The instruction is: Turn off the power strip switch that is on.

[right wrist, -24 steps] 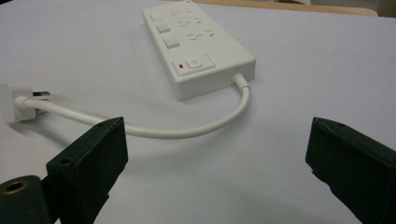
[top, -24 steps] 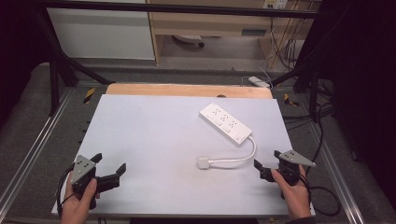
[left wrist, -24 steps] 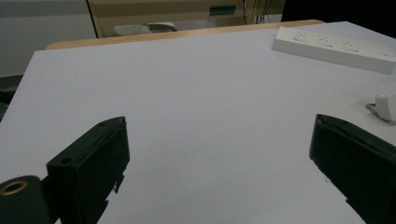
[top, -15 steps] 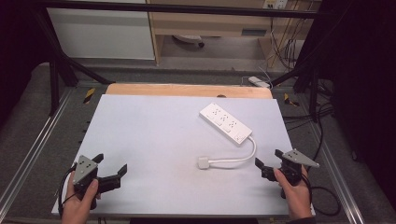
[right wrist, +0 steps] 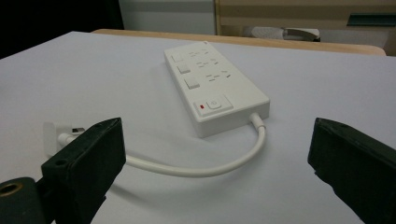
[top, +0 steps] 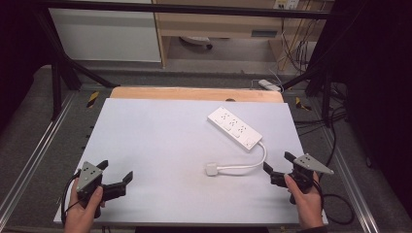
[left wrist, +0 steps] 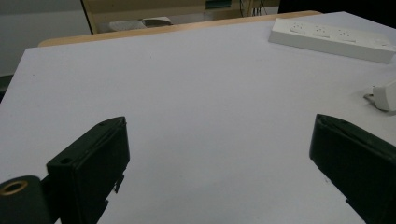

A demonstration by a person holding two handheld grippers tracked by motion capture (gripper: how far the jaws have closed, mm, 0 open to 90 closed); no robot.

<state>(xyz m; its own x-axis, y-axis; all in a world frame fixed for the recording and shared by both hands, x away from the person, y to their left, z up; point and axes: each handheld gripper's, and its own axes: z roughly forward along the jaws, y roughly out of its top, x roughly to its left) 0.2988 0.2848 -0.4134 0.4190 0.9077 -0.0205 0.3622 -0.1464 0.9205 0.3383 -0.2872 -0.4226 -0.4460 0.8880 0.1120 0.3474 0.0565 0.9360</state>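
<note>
A white power strip (top: 234,128) lies at an angle on the right half of the white table top (top: 160,141). Its short white cable (top: 252,164) curls toward me and ends in a white plug (top: 212,169). My right gripper (top: 278,161) stands open near the table's right front edge, just right of the cable, with nothing between its jaws. In the right gripper view the power strip (right wrist: 212,88) and cable (right wrist: 196,168) lie ahead of the open right gripper (right wrist: 217,154). My left gripper (top: 116,170) is open at the front left, far from the plug (left wrist: 385,95).
A wooden strip (top: 194,93) runs along the table's far edge. Metal frame rails (top: 43,145) flank both sides. Loose cables (top: 335,126) and a white adapter (top: 269,85) lie on the floor at the right and back.
The left gripper has slid slightly toward the near edge. The right gripper, power strip and plug have hardly moved.
</note>
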